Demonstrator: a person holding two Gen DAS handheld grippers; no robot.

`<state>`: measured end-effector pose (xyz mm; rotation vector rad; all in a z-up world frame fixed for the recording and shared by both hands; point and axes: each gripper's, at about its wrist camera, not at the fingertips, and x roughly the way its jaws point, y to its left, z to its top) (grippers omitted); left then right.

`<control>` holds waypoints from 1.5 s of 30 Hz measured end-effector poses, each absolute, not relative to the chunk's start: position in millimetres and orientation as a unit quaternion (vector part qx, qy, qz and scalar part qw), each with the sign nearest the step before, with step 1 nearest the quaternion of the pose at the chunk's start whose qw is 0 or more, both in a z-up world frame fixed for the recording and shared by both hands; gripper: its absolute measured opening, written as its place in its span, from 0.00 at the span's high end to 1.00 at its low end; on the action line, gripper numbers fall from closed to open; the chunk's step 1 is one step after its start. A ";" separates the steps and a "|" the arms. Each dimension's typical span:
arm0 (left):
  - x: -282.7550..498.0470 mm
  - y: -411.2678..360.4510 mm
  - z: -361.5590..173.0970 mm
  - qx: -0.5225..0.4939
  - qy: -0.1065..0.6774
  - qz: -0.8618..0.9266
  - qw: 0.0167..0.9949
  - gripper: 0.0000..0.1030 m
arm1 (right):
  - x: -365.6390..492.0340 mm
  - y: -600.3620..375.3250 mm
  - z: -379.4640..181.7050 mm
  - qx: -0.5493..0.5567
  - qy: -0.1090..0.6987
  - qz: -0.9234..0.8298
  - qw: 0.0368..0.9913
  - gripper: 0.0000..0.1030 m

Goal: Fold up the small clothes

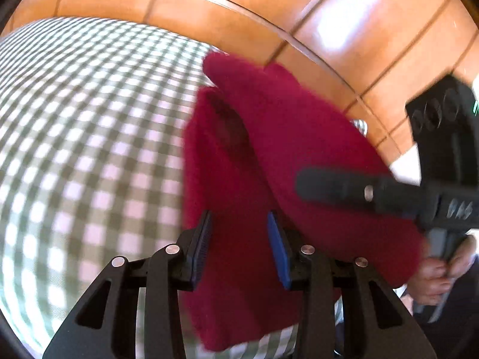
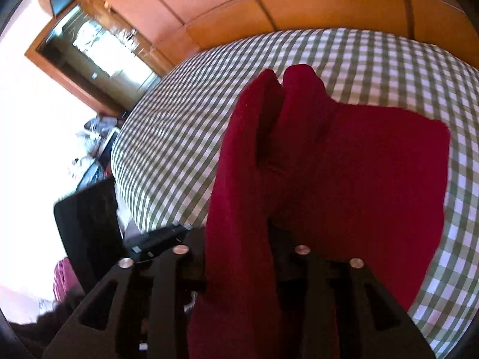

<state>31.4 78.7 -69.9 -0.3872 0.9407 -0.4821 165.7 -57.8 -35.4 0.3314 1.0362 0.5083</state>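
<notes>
The dark red knitted garment, a soft fuzzy piece of small clothing, hangs in folds above a surface covered with a green-and-white checked cloth. In the left wrist view we see the left gripper with its two black fingers and blue pads standing partly apart; red fabric fills the gap between them and drapes down past the linkage, but we cannot tell whether the pads press on it. In the same view the right gripper enters from the right edge, one dark finger lying across the upper layer of the garment, and a hand grips its handle below. In the right wrist view the red garment rises from between the black fingers of the right gripper and splits into two upright lobes near its top, with a broader flap spreading to the right over the checked cloth. The fabric hides the fingertips of this gripper, so we cannot tell how wide the fingers stand or whether they clamp the cloth. Both views are motion-blurred. Beyond the surface we see an orange-brown tiled floor, and in the right wrist view a wooden-framed glass cabinet at upper left.
</notes>
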 end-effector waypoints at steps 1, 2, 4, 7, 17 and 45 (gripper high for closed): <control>28.5 87.4 -68.8 -0.190 0.446 -0.216 0.848 0.63 | 165.2 -55.7 -36.4 0.166 0.486 0.256 0.819 0.48; 26.2 95.5 -66.9 -0.194 0.445 -0.204 0.851 0.63 | 164.0 -49.0 -36.3 0.175 0.484 0.270 0.814 0.44; 19.4 112.8 -62.7 -0.211 0.436 -0.191 0.854 0.63 | 155.9 -43.4 -32.4 0.187 0.470 0.292 0.812 0.41; 8.4 136.3 -55.2 -0.261 0.419 -0.193 0.848 0.63 | 138.5 -61.0 -20.5 0.223 0.436 0.315 0.813 0.36; -18.0 119.4 0.3 -0.293 0.359 -0.289 0.837 0.42 | 43.2 -131.7 -25.0 0.112 0.404 0.156 0.894 0.30; -26.9 112.2 -113.8 -0.381 0.474 -0.258 0.751 0.86 | -3.8 -100.1 -106.1 0.009 0.435 0.121 0.892 0.89</control>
